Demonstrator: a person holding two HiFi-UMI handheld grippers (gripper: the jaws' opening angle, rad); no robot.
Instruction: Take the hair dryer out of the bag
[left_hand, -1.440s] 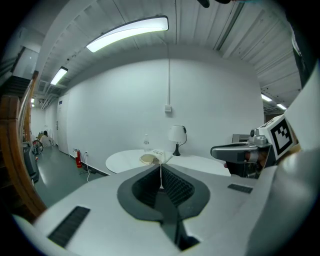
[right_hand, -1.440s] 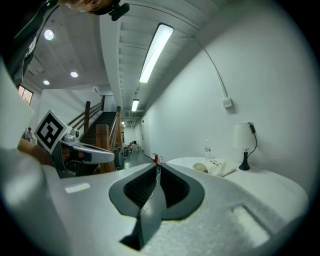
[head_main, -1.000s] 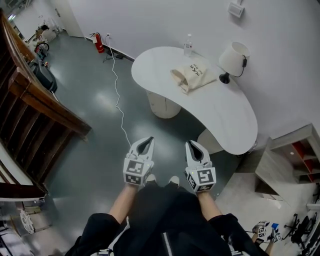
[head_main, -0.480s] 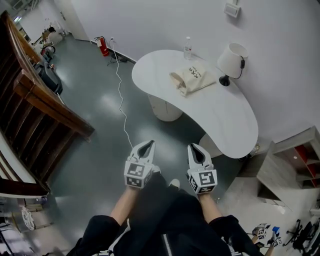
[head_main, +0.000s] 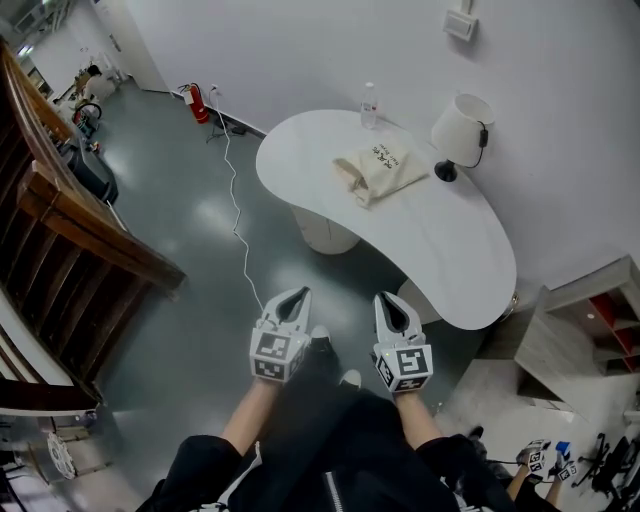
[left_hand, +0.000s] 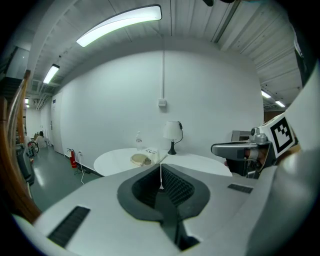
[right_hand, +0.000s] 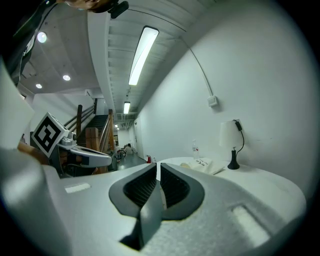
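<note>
A cream cloth bag (head_main: 378, 169) lies closed on the white curved table (head_main: 440, 240), far ahead of me; it shows small in the left gripper view (left_hand: 141, 159) and the right gripper view (right_hand: 202, 164). The hair dryer is hidden. My left gripper (head_main: 295, 297) and right gripper (head_main: 389, 302) hang side by side over the grey floor, well short of the table. Both are shut with nothing between their pads. The left gripper's own view (left_hand: 161, 172) and the right one's (right_hand: 157, 178) show the jaws pressed together.
A white table lamp (head_main: 460, 129) and a clear water bottle (head_main: 369, 104) stand on the table near the bag. A white cable (head_main: 235, 200) runs across the floor to a red fire extinguisher (head_main: 199, 102). A wooden stair rail (head_main: 80, 220) lies left; shelving (head_main: 590, 320) right.
Both grippers have drifted forward toward the table, still shut. The table and bag have shifted slightly left and down in the head view.
</note>
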